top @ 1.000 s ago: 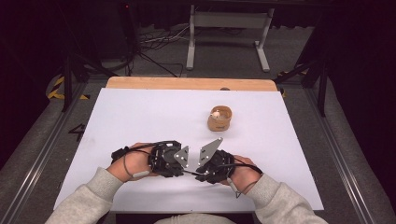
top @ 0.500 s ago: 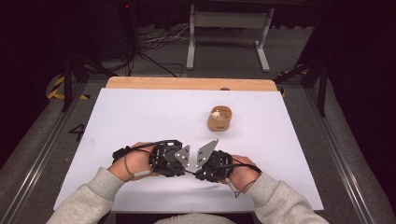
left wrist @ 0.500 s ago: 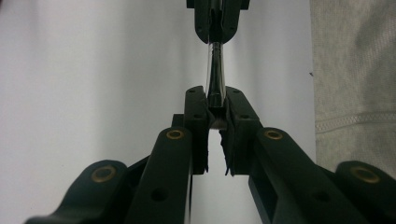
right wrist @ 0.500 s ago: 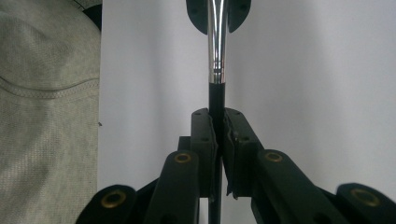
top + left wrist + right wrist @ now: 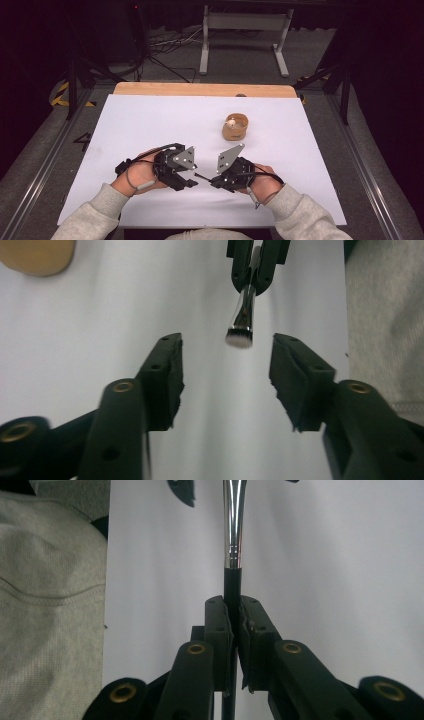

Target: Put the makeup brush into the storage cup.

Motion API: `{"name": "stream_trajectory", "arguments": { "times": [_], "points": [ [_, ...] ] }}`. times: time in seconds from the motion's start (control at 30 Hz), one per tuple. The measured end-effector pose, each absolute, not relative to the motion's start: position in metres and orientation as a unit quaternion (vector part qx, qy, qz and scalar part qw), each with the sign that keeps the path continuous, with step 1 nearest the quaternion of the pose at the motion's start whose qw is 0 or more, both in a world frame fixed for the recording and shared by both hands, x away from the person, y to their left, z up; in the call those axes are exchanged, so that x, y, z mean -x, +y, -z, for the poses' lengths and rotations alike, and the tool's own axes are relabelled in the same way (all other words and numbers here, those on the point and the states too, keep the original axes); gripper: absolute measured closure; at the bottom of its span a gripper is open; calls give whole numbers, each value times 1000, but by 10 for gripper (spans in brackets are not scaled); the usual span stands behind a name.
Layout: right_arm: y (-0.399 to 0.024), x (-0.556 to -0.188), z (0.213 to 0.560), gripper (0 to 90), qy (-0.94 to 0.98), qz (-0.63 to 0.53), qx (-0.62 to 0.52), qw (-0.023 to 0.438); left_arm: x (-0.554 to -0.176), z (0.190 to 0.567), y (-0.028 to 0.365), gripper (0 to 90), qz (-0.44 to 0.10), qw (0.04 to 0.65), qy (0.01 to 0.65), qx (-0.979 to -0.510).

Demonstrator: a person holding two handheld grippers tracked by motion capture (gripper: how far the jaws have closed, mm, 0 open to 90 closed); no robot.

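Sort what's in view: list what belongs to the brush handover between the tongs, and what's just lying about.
In the job:
- makeup brush
- right tongs, shut on the brush handle
- left tongs, jaws just opened, standing apart on either side of the bristle end

Lying about:
- round wooden container farther back on the table
- white table cover

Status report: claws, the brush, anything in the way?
Right claw shut on brush. Left claw just opened, bristles between its jaws, untouched. Wooden cup stands apart; nothing in the way.
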State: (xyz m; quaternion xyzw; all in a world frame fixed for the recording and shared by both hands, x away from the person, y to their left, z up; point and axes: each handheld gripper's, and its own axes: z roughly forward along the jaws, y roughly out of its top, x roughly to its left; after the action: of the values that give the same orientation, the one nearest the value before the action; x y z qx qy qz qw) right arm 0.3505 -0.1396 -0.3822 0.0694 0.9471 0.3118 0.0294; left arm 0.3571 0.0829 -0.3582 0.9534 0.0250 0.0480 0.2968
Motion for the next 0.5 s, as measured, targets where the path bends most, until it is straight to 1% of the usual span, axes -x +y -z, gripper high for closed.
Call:
{"name": "stream_trajectory", "arguments": {
  "times": [0.07, 0.27, 0.37, 0.5],
  "points": [
    [-144, -351, 379, 841, 943, -324, -74, 34, -357, 358, 86, 373, -52, 313, 29, -948],
    [-155, -351, 368, 842, 925, -367, -88, 52, -357, 360, 96, 300, -44, 357, 46, -932],
    [-159, -352, 364, 842, 916, -386, -93, 58, -357, 362, 99, 281, -42, 369, 55, -927],
    [-163, -353, 360, 842, 911, -396, -96, 63, -358, 368, 104, 278, -32, 382, 66, -921]
  ]
}}
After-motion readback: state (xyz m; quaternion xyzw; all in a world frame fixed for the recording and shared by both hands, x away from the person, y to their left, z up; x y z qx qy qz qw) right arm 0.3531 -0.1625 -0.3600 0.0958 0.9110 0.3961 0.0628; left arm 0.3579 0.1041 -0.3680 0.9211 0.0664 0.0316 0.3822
